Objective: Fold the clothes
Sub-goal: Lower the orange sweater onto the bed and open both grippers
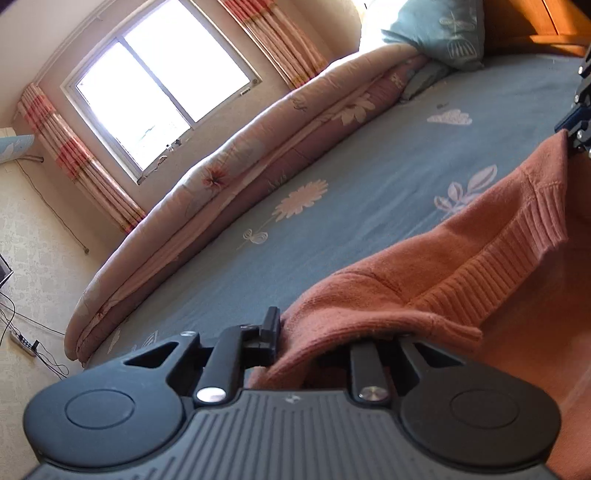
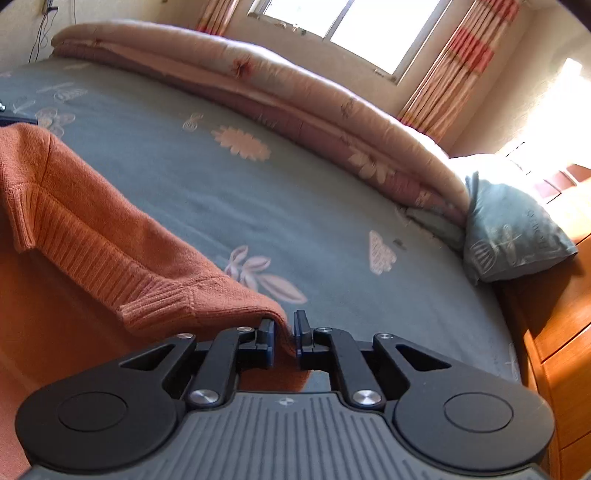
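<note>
Right wrist view: right claw (image 2: 284, 332) narrowly pinches the orange sweater's (image 2: 92, 229) corner.

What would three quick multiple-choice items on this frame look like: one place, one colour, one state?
1. Where does the rolled quilt lie?
A. along the window side of the bed
B. on the floor
C. on the wooden cabinet

2. What colour is the sweater?
A. grey
B. rust orange
C. white

3. What is between the right gripper's fingers?
A. the pillow
B. nothing
C. a corner of the sweater

Answers:
1 A: the quilt runs along the far edge of the bed sheet, under the window.
2 B: the knit is rust orange in both views.
3 C: the sweater's edge drops into the gap between the fingers; the pillow lies apart by the cabinet.
</note>
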`<state>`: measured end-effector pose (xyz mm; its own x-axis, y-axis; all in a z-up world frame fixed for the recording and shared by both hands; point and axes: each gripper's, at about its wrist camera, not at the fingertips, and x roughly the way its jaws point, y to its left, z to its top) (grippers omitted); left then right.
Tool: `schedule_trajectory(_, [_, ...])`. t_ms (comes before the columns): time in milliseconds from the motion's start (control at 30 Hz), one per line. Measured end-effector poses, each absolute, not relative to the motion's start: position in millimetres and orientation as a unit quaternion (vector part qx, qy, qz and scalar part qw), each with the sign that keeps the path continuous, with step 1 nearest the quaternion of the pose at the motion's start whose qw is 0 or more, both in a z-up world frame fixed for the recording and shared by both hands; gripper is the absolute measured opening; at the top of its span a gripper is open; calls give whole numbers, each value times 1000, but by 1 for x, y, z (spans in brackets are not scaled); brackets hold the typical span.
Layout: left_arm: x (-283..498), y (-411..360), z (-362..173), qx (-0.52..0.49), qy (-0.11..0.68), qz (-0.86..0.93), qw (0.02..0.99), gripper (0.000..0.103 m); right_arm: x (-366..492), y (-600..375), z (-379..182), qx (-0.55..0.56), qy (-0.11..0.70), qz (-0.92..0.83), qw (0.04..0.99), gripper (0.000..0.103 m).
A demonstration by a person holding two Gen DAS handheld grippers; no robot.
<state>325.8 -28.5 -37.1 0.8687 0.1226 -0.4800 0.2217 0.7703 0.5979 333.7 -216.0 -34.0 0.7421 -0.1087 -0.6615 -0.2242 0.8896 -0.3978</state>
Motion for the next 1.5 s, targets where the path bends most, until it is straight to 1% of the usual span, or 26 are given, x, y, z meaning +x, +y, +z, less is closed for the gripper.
schedule_trajectory(67, [336, -28, -44, 333, 272, -24, 903, 24, 340, -216, -57, -222, 393, 37, 892, 14])
schedule_trajectory(133, [346, -24, -39, 311, 280, -25, 908, 24, 341, -219, -65, -208, 409, 39, 888, 20])
schedule_trajectory(167, [351, -23, -37, 300, 283, -26, 911, 26, 339, -221, -63, -202, 408, 44, 889, 26])
schedule_trajectory(233, [359, -21, -32, 283, 284, -29, 916, 29, 333, -229, -58, -188, 408, 58, 892, 46])
schedule_trajectory(267, [363, -20, -30, 275, 286, -31, 917, 29, 328, -234, -52, -177, 407, 70, 893, 62])
schedule_trajectory(300, [367, -20, -30, 268, 291, -31, 918, 29, 323, -240, -47, -166, 407, 82, 895, 67])
schedule_trajectory(400, [377, -23, -34, 254, 303, -31, 918, 23, 310, -263, -31, -103, 421, 121, 893, 68])
schedule_trajectory(433, [379, -26, -36, 252, 305, -30, 918, 20, 306, -271, -28, -75, 430, 136, 889, 70])
schedule_trajectory(467, [380, -28, -39, 254, 305, -30, 917, 20, 302, -279, -27, -45, 446, 156, 880, 76])
schedule_trajectory(500, [380, -30, -41, 258, 303, -30, 917, 20, 298, -284, -32, -22, 466, 175, 867, 79])
schedule_trajectory(533, [380, -32, -43, 263, 300, -29, 917, 20, 294, -284, -39, -24, 481, 180, 858, 79])
schedule_trajectory(567, [380, -33, -44, 267, 298, -29, 916, 19, 291, -282, -48, -38, 492, 177, 852, 79])
schedule_trajectory(600, [379, -35, -45, 270, 295, -29, 916, 19, 287, -278, -56, -65, 495, 165, 850, 74])
schedule_trajectory(633, [378, -36, -45, 271, 293, -29, 916, 18, 283, -273, -64, -99, 493, 149, 852, 63])
schedule_trajectory(667, [377, -36, -44, 273, 289, -29, 917, 17, 282, -270, -70, -116, 492, 143, 851, 29])
schedule_trajectory(700, [376, -36, -43, 275, 284, -28, 918, 16, 283, -271, -72, -115, 489, 142, 853, 17])
schedule_trajectory(867, [374, -44, -37, 307, 228, -10, 924, 16, 295, -281, -53, -152, 433, 88, 884, 16])
schedule_trajectory(933, [378, -48, -34, 299, 211, 2, 931, 16, 303, -290, -43, -147, 409, 56, 899, 16])
schedule_trajectory(1000, [384, -53, -35, 289, 198, 20, 936, 16, 309, -296, -46, -145, 396, 25, 906, 16])
schedule_trajectory(1233, [410, -55, -29, 272, 191, 57, 941, 16, 325, -307, -54, -161, 364, -34, 917, 16])
schedule_trajectory(1267, [414, -55, -27, 271, 189, 62, 942, 16, 331, -308, -52, -178, 354, -41, 918, 14])
schedule_trajectory(1300, [417, -54, -26, 268, 188, 67, 943, 16, 335, -306, -49, -198, 336, -55, 919, 7])
schedule_trajectory(1333, [421, -53, -26, 262, 190, 71, 943, 16, 338, -304, -44, -222, 314, -73, 920, 7])
schedule_trajectory(1367, [423, -52, -29, 259, 199, 73, 942, 16, 343, -306, -41, -222, 311, -79, 921, 7])
schedule_trajectory(1467, [426, -50, -49, 269, 229, 64, 933, 18, 358, -316, -41, -173, 345, -61, 920, 8])
schedule_trajectory(1500, [424, -51, -56, 278, 238, 58, 929, 19, 358, -317, -48, -156, 362, -45, 918, 10])
